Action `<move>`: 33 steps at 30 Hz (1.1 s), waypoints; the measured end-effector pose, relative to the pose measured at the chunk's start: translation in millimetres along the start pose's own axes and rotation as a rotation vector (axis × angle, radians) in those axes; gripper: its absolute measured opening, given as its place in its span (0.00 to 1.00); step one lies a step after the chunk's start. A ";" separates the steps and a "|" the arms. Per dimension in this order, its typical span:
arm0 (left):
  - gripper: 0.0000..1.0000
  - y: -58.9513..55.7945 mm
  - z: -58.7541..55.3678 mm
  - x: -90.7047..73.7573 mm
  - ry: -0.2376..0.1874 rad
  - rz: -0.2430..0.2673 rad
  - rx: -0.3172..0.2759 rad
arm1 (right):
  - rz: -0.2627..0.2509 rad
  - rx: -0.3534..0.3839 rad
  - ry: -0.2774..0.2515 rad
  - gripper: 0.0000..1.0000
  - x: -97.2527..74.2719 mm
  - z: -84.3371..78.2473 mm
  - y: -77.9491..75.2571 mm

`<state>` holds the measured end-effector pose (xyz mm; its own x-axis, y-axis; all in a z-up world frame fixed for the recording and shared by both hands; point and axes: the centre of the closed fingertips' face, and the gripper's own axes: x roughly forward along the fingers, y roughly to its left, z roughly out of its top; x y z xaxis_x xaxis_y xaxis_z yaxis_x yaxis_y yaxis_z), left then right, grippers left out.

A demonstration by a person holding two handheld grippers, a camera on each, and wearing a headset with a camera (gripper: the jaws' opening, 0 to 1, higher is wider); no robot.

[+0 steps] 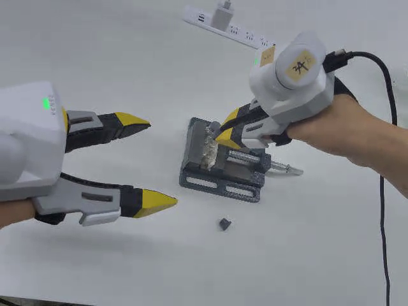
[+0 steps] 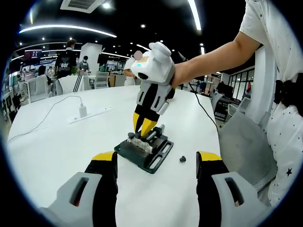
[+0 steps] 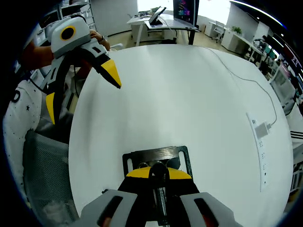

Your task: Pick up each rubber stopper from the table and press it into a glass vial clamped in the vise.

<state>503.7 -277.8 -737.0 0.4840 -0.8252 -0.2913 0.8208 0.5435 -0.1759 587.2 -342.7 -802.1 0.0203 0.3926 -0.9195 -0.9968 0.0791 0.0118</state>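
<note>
Over the vise (image 1: pixel 220 182), a small rubber stopper (image 3: pixel 158 170) — judged soft and light, best gripped by its sides — was pinched in the right claw (image 1: pixel 222 131) above the glass vial (image 1: pixel 208 152), while the left claw (image 1: pixel 161 162) was held spread.

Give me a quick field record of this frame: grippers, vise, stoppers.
left gripper: open, holding nothing, hovers to the left of the vise
right gripper: above the vise, jaws apparently shut on a dark stopper
vise: sits on the white table, with a glass vial clamped in it; vial count unclear
loose stopper: on the table near the vise, not touching it
power strip: at the far side of the table, with a plug in it
unclear: whether the dark stopper is already seated in a vial
</note>
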 end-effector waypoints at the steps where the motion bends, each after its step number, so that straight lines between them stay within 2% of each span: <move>1: 0.68 0.2 -0.1 0.0 -0.001 -0.001 -0.003 | 0.002 0.001 0.004 0.06 0.8 -0.6 -0.2; 7: 0.70 2.7 -1.6 -1.2 -0.001 0.005 -0.006 | 0.006 0.004 0.011 0.06 3.5 -1.5 -0.1; 23: 0.69 0.2 -2.5 -2.1 -0.010 -0.007 -0.015 | 0.012 0.004 0.019 0.06 5.6 -1.1 0.2; 33: 0.68 0.1 -3.2 -3.5 -0.015 -0.003 -0.024 | 0.011 -0.031 0.049 0.05 5.9 1.5 5.9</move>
<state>501.2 -274.4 -739.1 0.4859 -0.8292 -0.2763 0.8152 0.5440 -0.1990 581.6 -338.6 -806.9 0.0063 0.3480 -0.9375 -0.9988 0.0468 0.0107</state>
